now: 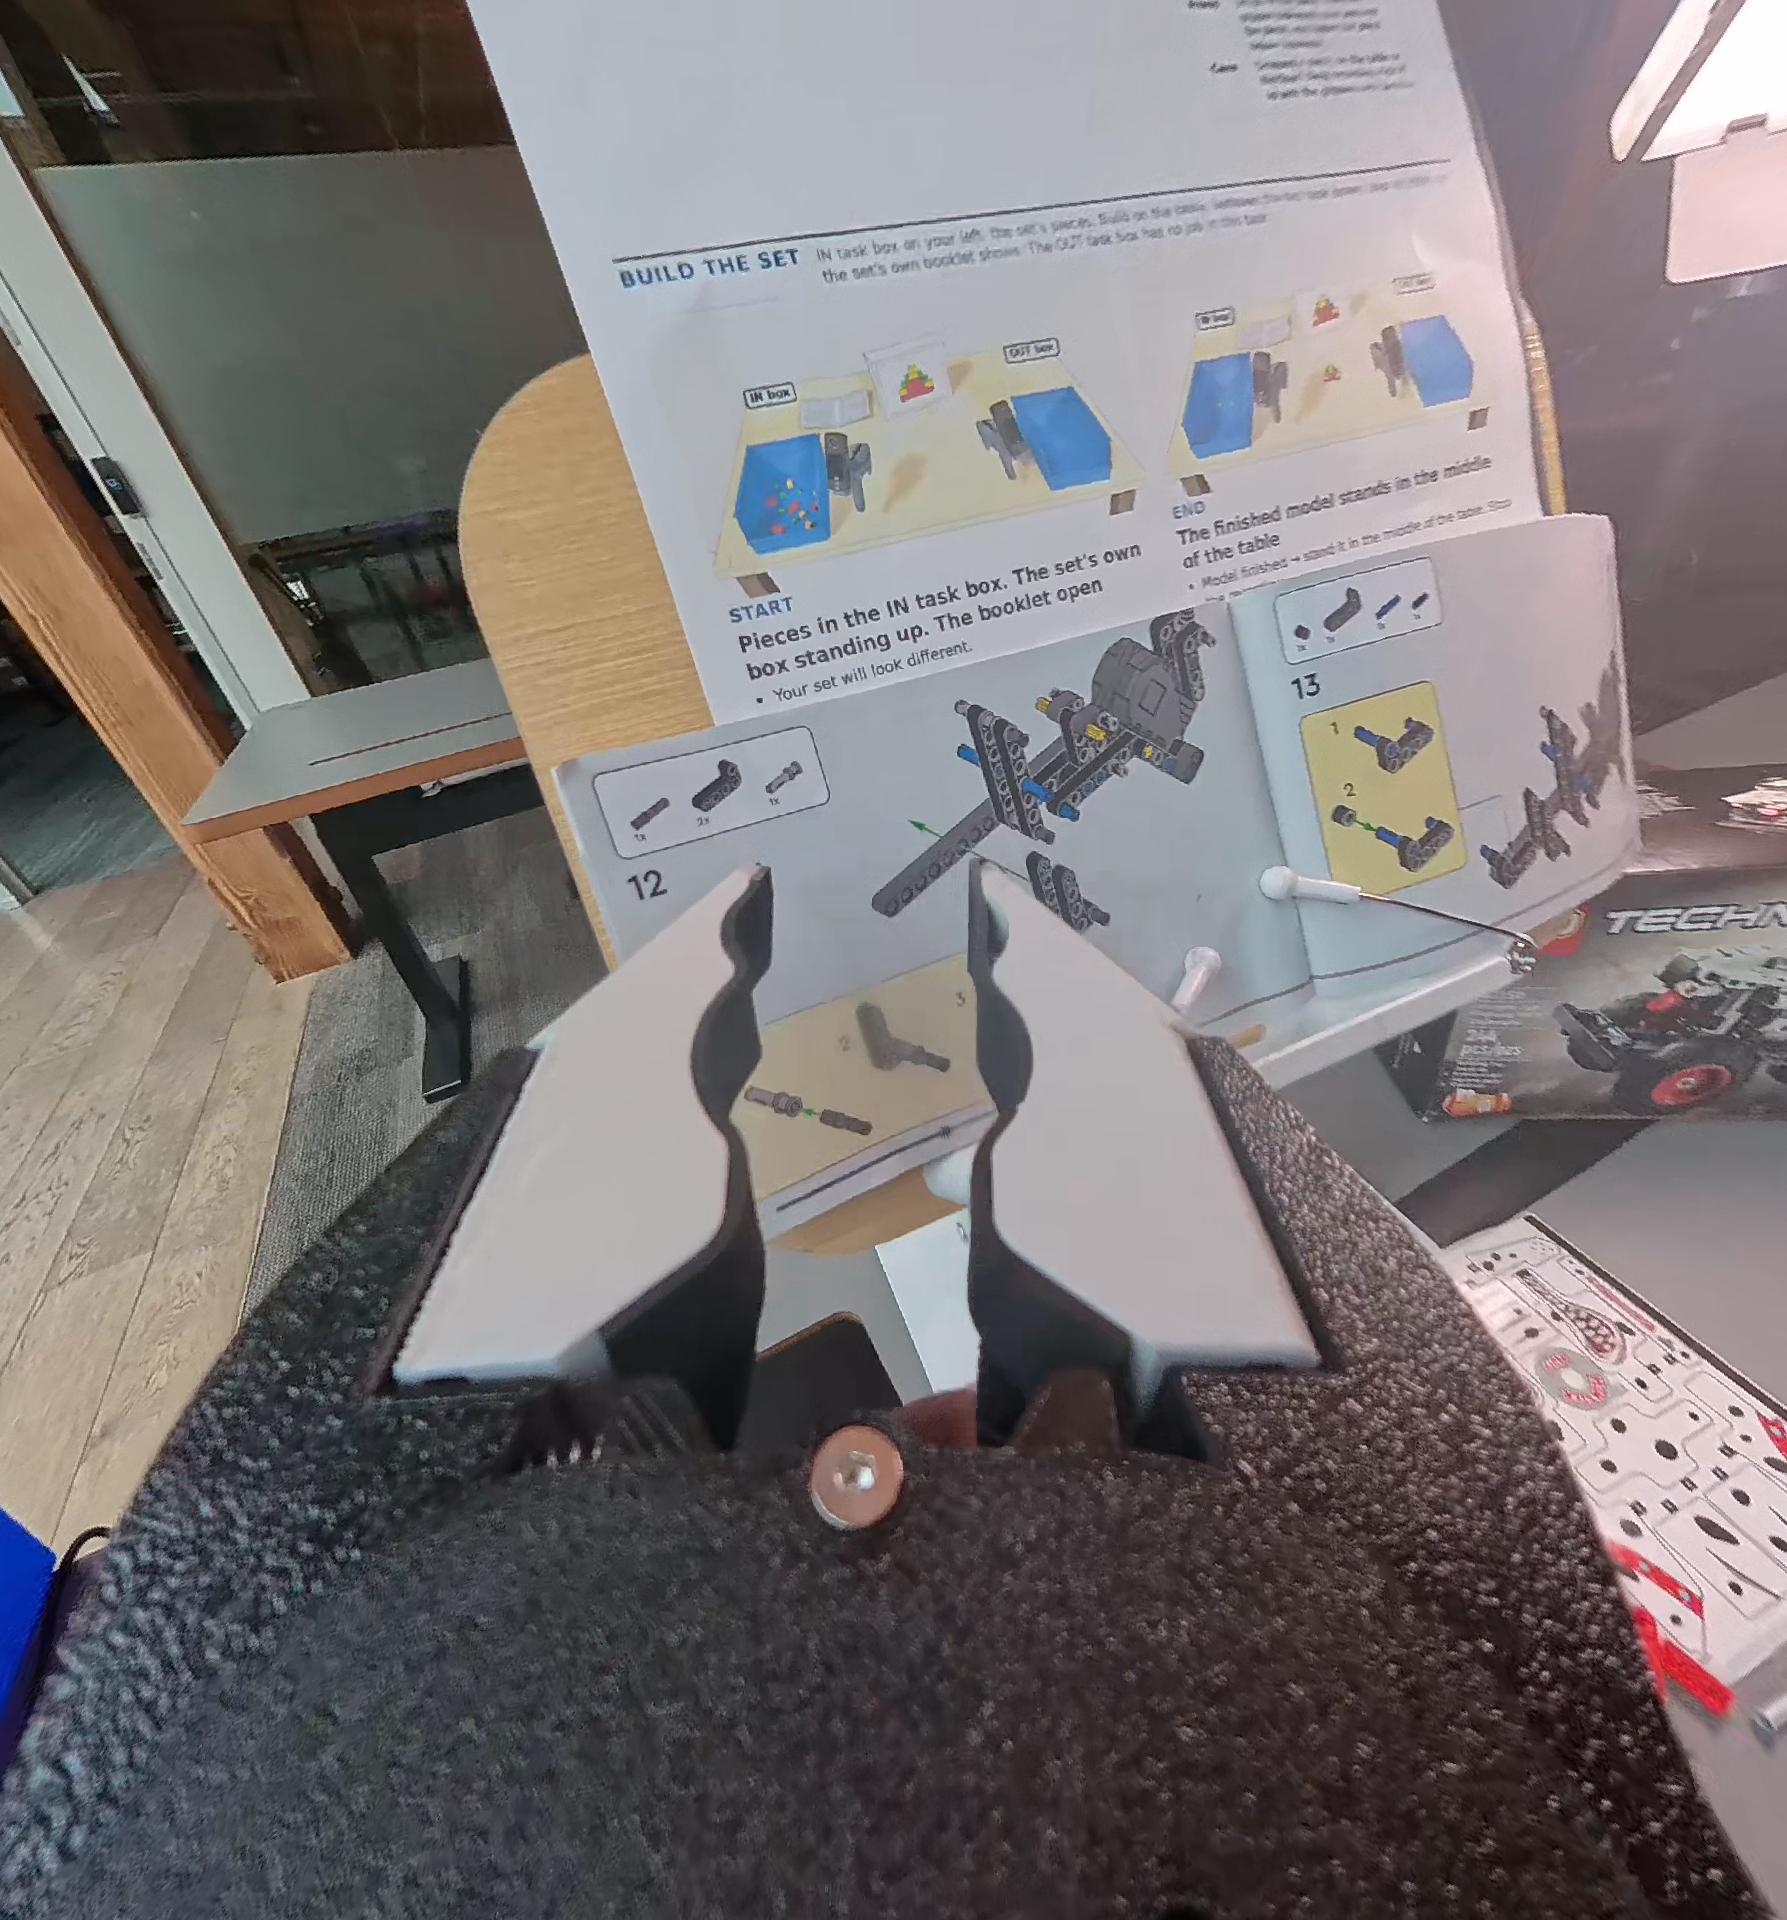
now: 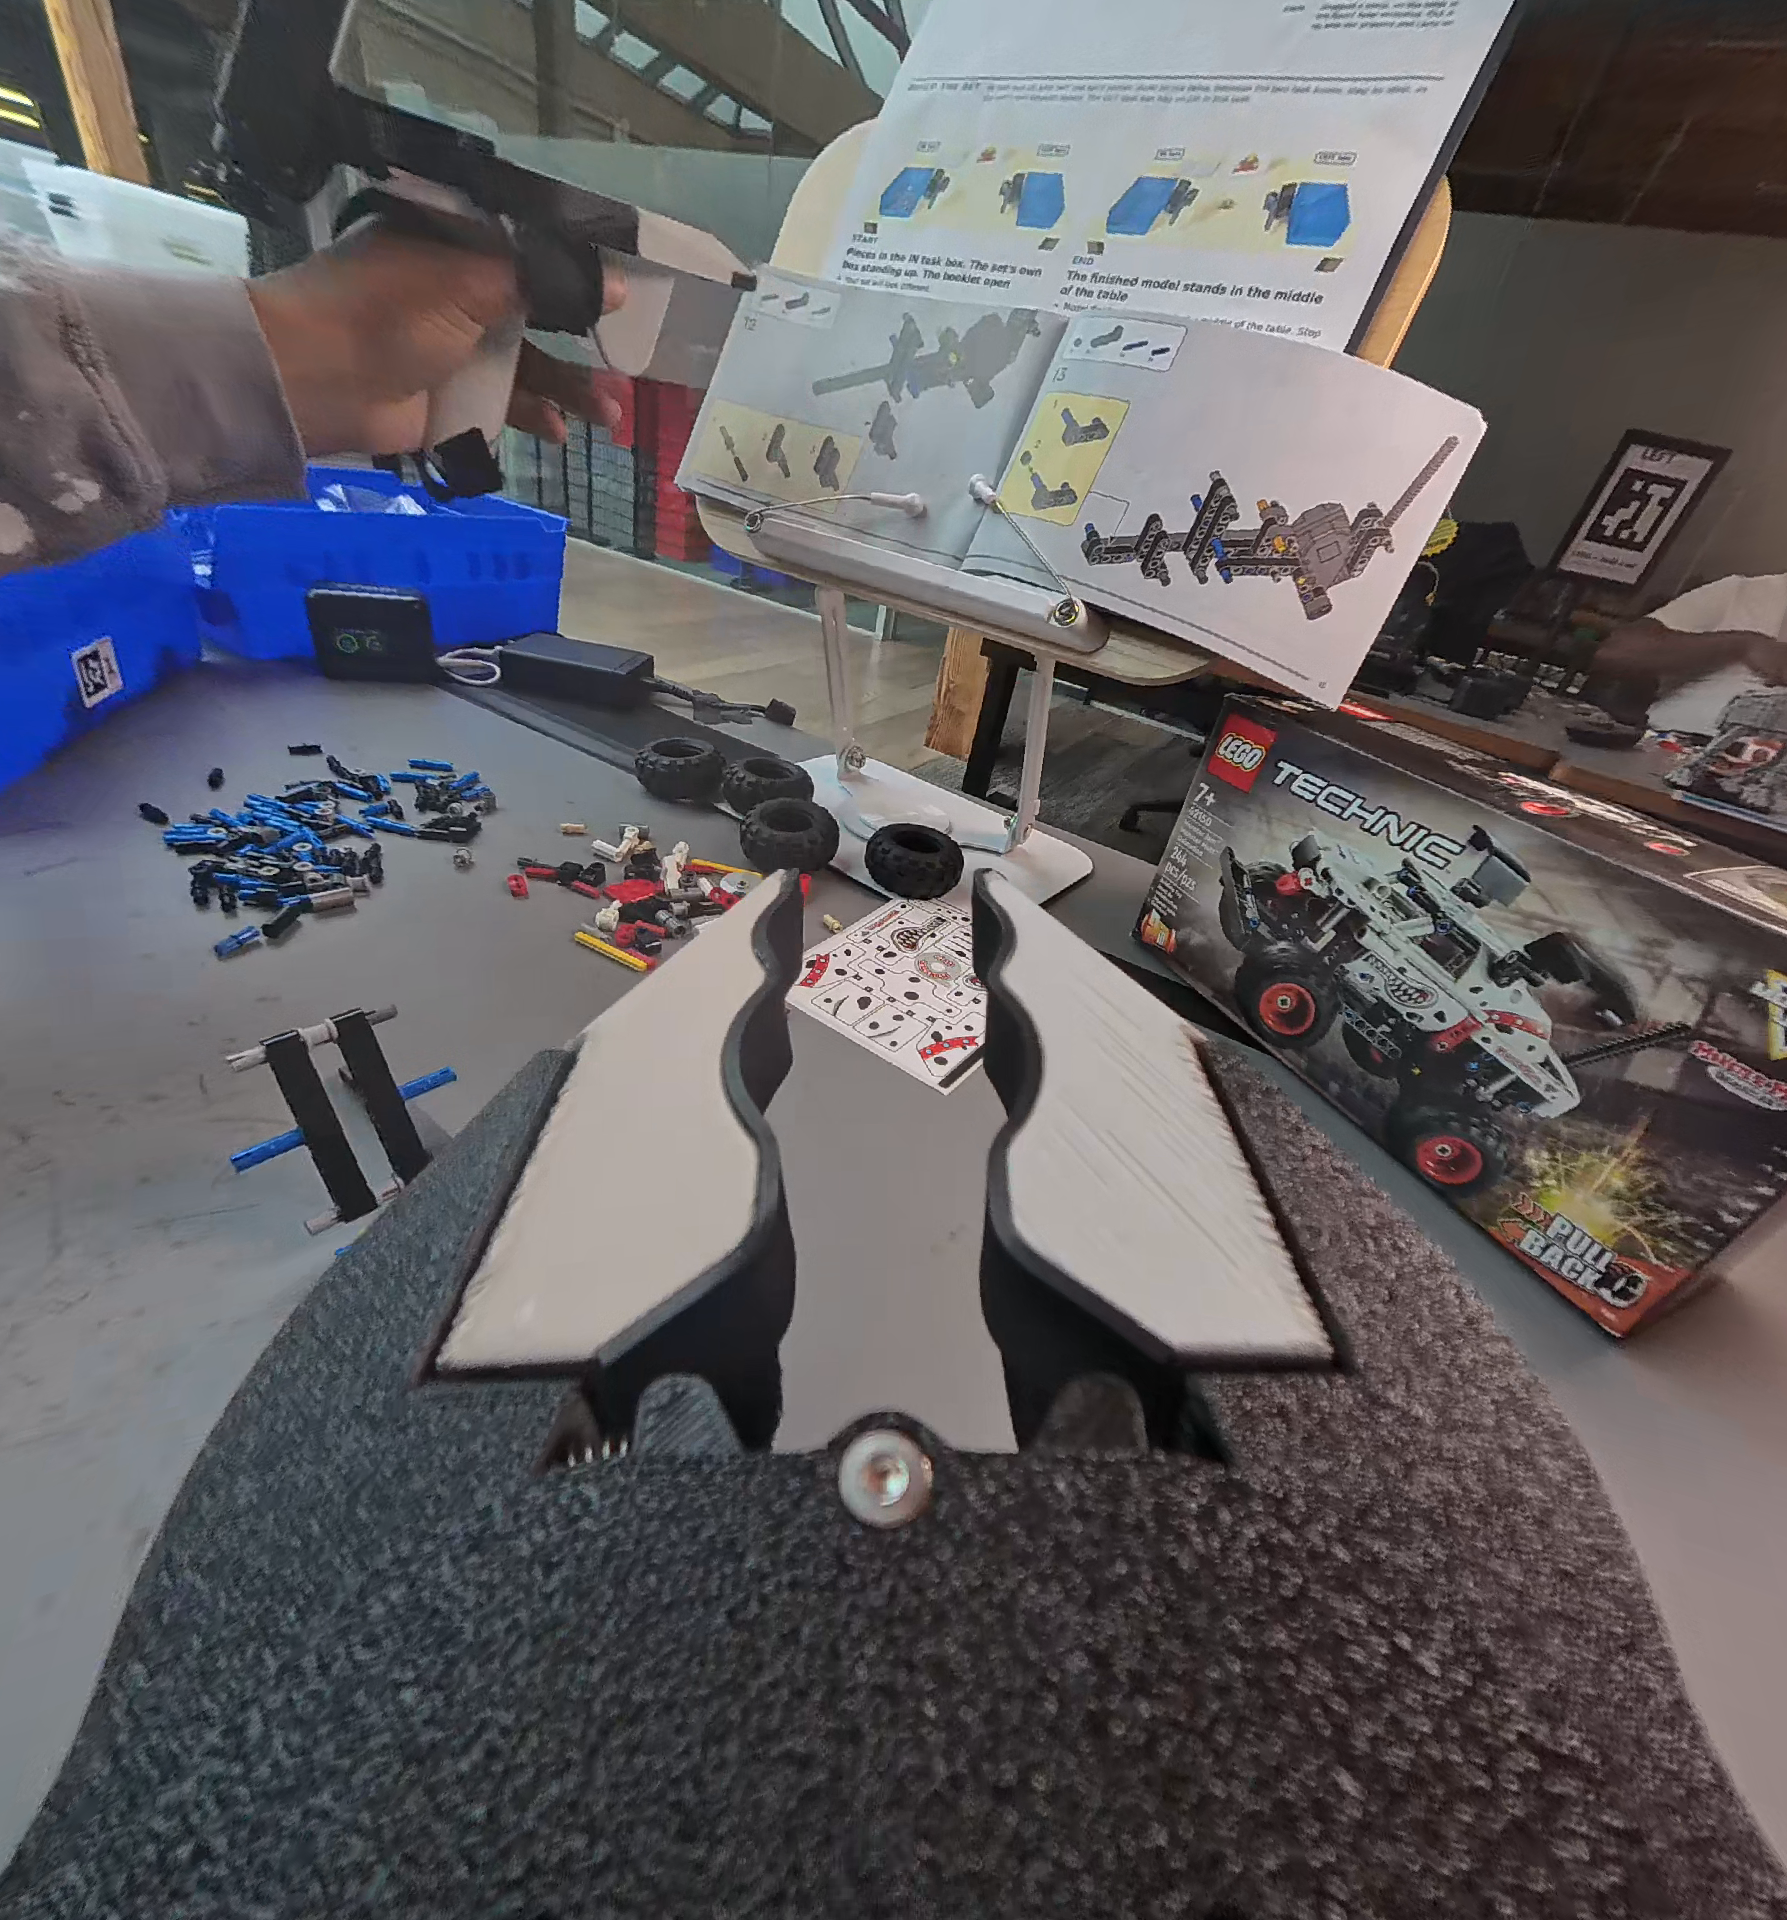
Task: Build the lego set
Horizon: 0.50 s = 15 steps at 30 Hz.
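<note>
The grey table (image 2: 89,1299) carries a blue bin (image 2: 380,566) holding clear bags, the set's box (image 2: 1491,997), scattered blue and black pins (image 2: 307,831) and a small black-beam assembly (image 2: 343,1112). Left gripper (image 1: 868,883) and right gripper (image 2: 884,883) are both parted, empty.

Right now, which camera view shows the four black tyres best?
The right wrist view: all four black tyres lie in plain sight on the grey table beside the stand's base. The left wrist view shows none of them.

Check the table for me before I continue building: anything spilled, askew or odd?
Nothing is damaged. Loose pins lie scattered on the table outside the blue bin, and the booklet's right page curls off the stand.
</note>
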### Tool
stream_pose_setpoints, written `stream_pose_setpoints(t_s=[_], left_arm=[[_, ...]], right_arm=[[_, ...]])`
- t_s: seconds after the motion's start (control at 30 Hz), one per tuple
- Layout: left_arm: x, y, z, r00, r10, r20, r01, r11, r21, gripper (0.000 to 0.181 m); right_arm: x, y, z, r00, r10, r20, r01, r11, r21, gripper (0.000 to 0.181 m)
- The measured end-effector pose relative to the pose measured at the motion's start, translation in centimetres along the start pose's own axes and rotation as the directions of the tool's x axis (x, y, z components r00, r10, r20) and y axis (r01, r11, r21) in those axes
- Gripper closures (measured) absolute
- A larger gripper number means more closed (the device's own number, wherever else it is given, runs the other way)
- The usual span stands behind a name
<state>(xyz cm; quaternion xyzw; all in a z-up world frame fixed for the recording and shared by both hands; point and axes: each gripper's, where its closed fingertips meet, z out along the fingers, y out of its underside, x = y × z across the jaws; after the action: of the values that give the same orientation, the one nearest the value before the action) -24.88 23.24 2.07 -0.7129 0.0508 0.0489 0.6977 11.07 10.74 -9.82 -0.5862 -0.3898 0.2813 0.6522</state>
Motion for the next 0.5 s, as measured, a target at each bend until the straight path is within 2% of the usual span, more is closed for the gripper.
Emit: stream_pose_setpoints(t_s=[0.17,0.27,0.33,0.4,0.5], left_arm=[[1.5,-0.6,-6.0,0.997,0.049,-0.055,-0.046,0.998,0.043,0.124],[3.2,-0.4,-10.1,0.993,-0.030,-0.112,0.035,0.998,0.043,0.120],[4.6,-0.2,-13.1,0.985,-0.089,-0.151,0.099,0.993,0.059,0.132],[6.1,0.2,-16.1,0.983,-0.090,-0.157,0.107,0.989,0.098,0.156],[9.2,2.5,-19.7,0.979,-0.064,-0.191,0.081,0.993,0.084,0.173]], right_arm=[[-0.4,0.6,0.3,1.000,0.008,0.028,-0.007,1.000,-0.020,0.153],[-0.9,1.1,1.0,0.998,-0.009,0.066,0.012,0.998,-0.056,0.158],[-2.1,2.0,2.0,0.985,-0.033,0.168,0.056,0.989,-0.135,0.162],[-3.2,2.4,3.5,0.963,-0.078,0.257,0.126,0.976,-0.176,0.167],[-4.9,5.1,6.2,0.893,-0.085,0.442,0.237,0.924,-0.301,0.170]])
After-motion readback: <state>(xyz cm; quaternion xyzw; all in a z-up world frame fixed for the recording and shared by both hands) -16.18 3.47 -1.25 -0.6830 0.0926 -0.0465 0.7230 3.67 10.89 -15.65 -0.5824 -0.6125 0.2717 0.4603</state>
